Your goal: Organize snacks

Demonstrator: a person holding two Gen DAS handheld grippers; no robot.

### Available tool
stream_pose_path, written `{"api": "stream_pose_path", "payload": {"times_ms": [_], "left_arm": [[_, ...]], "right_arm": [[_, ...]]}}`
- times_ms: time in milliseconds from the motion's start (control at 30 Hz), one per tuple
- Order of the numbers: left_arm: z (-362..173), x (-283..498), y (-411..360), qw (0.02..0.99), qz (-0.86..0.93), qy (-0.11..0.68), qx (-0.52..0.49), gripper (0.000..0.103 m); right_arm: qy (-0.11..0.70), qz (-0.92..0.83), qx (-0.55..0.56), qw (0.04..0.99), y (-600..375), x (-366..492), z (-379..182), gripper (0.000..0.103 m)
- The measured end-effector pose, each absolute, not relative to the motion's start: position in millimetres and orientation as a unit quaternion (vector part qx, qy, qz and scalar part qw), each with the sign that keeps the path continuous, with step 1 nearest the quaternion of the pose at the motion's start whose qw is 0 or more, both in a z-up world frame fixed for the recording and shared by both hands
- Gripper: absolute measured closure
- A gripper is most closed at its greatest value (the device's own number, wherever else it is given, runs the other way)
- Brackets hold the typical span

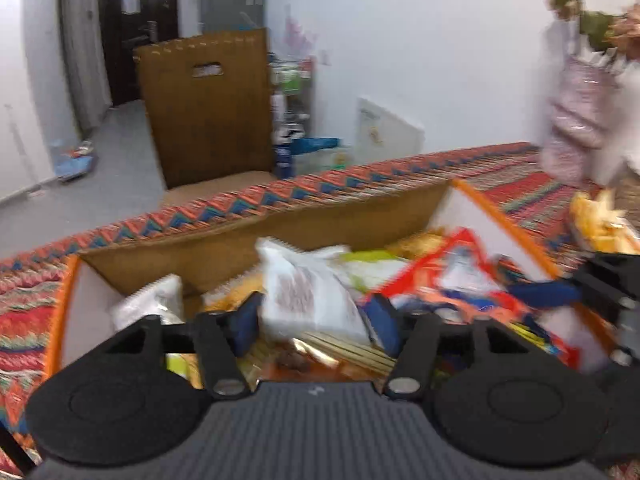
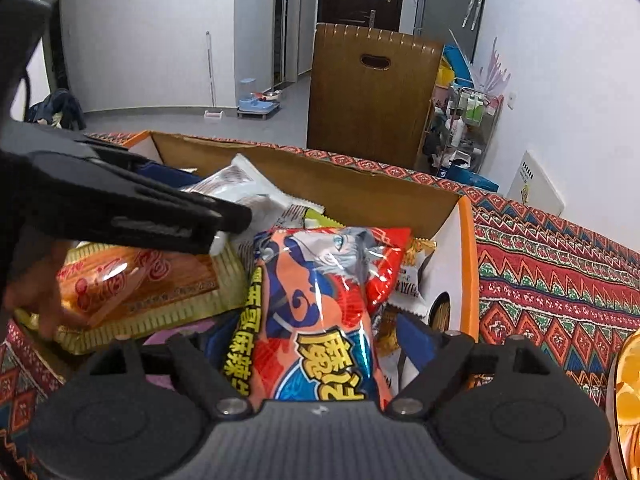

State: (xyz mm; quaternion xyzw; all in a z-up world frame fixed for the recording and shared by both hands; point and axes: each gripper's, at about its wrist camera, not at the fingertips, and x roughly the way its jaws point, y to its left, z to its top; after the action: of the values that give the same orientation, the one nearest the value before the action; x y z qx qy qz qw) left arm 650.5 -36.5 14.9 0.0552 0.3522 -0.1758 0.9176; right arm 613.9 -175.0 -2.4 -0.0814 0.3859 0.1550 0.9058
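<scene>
Left gripper: lower centre of its view, jaws apart, a white snack packet between the blue pads; contact unclear through blur.
Cardboard box: mid-frame on the patterned cloth, full of snacks.
Right gripper: lower centre, jaws apart around an orange-red snack bag, not visibly pressing it.

Even, bright indoor light, motion blur throughout the left view, fisheye bending and dark corners.
</scene>
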Motion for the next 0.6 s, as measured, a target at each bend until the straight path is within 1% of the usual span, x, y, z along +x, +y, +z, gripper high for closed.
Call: {"api": "stream_pose_path", "payload": {"times_ms": [67,133,200,267,333,400,467,600], "left_arm": [[16,639,-39,0.919,-0.168,0.350,0.063,0.023],[20,630,-44,0.921,-0.168,0.345,0.072,0.021],[30,619,-45,0.923,-0.158,0.341,0.080,0.017],[47,605,-42,0.925,-0.156,0.341,0.067,0.015],[67,592,-34,0.926,-0.151,0.343,0.048,0.010],[88,572,-25,0.929,-0.146,0.338,0.027,0.004],[106,545,-15,0.935,-0.138,0.327,0.005,0.000],[130,479,3,0.947,-0.090,0.309,0.013,0.000]], "right_arm": [[0.394,0.157,-0.076,0.902,-175,610,1,0.020],[0.403,0.158,-0.062,0.899,-178,606,7,0.019],[0.398,0.154,-0.056,0.903,-181,595,18,0.015],[0.382,0.151,-0.059,0.910,-185,580,34,0.013],[0.366,0.150,-0.056,0.917,-191,563,56,0.012],[0.349,0.148,-0.053,0.924,-199,548,75,0.010],[0.329,0.144,-0.044,0.932,-211,531,95,0.006],[0.298,0.150,-0.049,0.941,-223,482,123,0.006]]}}
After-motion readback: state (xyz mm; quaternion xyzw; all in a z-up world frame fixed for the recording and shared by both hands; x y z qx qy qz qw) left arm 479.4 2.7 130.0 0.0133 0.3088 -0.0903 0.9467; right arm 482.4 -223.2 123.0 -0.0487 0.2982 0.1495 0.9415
